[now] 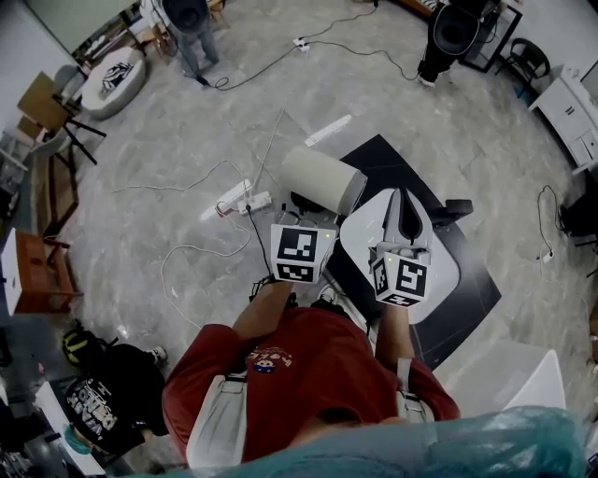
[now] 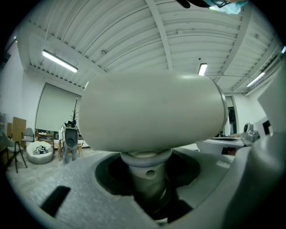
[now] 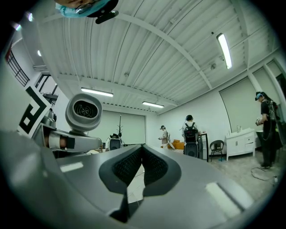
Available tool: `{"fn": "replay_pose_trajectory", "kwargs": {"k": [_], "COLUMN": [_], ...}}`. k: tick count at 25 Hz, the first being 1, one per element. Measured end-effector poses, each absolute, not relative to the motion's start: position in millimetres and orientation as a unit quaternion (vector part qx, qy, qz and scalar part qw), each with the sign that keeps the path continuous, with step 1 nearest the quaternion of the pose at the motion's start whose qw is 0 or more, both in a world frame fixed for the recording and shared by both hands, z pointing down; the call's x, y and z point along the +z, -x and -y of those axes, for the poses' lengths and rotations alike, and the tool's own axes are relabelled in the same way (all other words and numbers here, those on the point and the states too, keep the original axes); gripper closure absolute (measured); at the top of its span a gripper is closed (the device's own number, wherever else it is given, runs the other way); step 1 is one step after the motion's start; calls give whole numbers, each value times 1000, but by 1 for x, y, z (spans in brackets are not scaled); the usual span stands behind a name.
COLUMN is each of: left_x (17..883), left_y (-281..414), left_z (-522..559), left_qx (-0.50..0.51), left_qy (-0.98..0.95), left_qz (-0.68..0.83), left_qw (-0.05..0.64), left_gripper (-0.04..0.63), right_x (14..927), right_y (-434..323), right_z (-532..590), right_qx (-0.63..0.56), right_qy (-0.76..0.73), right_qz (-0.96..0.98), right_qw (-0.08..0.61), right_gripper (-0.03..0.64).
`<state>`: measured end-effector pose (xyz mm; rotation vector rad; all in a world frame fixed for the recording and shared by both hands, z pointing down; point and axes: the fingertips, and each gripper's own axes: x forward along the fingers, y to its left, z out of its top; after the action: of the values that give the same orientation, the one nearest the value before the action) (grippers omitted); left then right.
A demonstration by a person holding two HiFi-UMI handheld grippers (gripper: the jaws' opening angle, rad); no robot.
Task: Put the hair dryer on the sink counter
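Observation:
The hair dryer [image 1: 322, 177] is a pale grey barrel held above the floor in front of me. In the left gripper view its barrel [image 2: 152, 112] fills the middle, and its handle [image 2: 145, 174] runs down between the jaws. My left gripper [image 1: 313, 213] is shut on that handle. To the right, my right gripper [image 1: 399, 201] points forward over a black mat [image 1: 472, 280]. Its ribbed pads [image 3: 154, 167] meet at the tips with nothing between them. A white sink cabinet [image 3: 240, 139] stands far off to the right, also in the head view [image 1: 572, 110].
Cables and a power strip [image 1: 245, 198] lie on the marble floor ahead. People stand at the far side [image 1: 192, 28] [image 1: 451, 33], and another crouches at my lower left [image 1: 103, 401]. Chairs [image 1: 51, 107] and a beanbag [image 1: 114, 79] line the left. A white box [image 1: 519, 373] sits at my right.

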<state>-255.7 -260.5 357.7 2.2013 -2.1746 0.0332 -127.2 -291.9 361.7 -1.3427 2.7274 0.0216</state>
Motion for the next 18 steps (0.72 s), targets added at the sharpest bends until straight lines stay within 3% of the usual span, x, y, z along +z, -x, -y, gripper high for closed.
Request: {"fn": "replay_pose_trajectory", "kwargs": {"k": [18], "left_x": [381], "left_y": [205], "left_z": [393], "left_qx": [37], "left_qy": [-801], "left_qz": [596], "left_qw": [41], "left_gripper": [410], "right_x": [385], "right_y": [60], "right_z": [380], "right_qx": [-4], "right_qy": [574], "right_qz": [-818], "right_qw": [34], "right_gripper": [615]}}
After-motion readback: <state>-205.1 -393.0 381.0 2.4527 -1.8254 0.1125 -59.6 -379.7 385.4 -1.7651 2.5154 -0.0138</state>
